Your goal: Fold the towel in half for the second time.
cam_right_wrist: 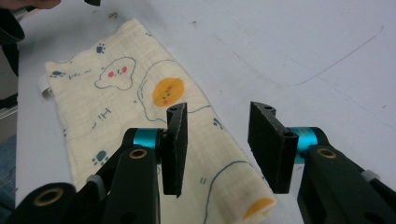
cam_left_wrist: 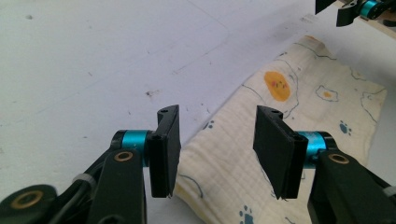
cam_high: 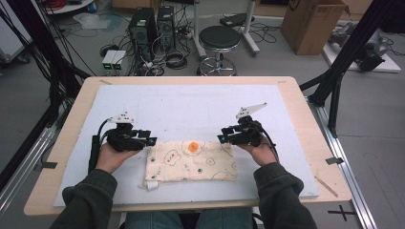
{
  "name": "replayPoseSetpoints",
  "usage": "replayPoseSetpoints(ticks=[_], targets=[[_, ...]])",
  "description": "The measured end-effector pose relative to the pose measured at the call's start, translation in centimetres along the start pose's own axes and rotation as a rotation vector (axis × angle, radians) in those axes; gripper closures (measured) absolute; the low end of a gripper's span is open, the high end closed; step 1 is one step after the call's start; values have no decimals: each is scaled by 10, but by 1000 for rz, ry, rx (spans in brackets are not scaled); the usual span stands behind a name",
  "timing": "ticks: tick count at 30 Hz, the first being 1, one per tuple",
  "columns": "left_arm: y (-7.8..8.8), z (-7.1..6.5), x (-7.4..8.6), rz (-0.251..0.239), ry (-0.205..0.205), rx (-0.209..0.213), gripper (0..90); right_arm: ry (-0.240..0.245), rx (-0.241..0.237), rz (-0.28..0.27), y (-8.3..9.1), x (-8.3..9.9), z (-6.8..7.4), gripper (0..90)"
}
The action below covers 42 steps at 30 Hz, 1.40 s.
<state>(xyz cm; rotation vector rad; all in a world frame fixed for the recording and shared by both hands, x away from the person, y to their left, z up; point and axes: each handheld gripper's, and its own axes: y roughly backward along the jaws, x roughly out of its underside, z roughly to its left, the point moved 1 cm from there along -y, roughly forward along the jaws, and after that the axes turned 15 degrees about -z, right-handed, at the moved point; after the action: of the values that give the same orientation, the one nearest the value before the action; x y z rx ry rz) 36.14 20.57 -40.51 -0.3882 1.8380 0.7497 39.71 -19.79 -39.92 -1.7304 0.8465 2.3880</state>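
Here 1 folded cloth [cam_high: 191, 162] lies between 2 hand-held grippers, left hand-held gripper [cam_left_wrist: 217, 149] and right hand-held gripper [cam_right_wrist: 224, 144], both gaping, unclamped.

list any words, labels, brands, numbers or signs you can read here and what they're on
No text can be read in these pictures.
Folded cloth: printed drawings, namely fried eggs, paw prints and a cloud-like face, plus a few small dark marks in the right gripper view that are too small to tell whether they are writing.
Cardboard box on the floor: a dark mark at its top edge, cut off and unreadable.
Two small white boxes on the floor: green lights, no legible label.
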Motion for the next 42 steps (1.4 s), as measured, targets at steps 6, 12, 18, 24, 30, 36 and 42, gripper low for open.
replayPoseSetpoints(ticks=[6, 12, 18, 24, 30, 36, 42], targets=[[-3, 7, 2, 10, 13, -24, 486, -7, 22, 13, -1, 2, -8, 570], [-11, 13, 7, 43, 21, -42, 499, -27, 54, 35, -3, 6, -17, 571], [-16, 19, 10, 48, 44, -46, 492, -51, 63, 67, -8, 10, -23, 574], [-18, 21, 13, 61, 65, -25, 497, -62, 52, 108, -12, 17, -26, 584], [-21, 22, 15, 90, 67, -4, 505, -96, 32, 120, -8, 26, -32, 586], [-25, 23, 20, 153, 55, -30, 570, -99, 22, 129, -10, 27, -32, 590], [-28, 23, 23, 205, 35, -39, 655, -75, 34, 172, -14, 31, -31, 624]])
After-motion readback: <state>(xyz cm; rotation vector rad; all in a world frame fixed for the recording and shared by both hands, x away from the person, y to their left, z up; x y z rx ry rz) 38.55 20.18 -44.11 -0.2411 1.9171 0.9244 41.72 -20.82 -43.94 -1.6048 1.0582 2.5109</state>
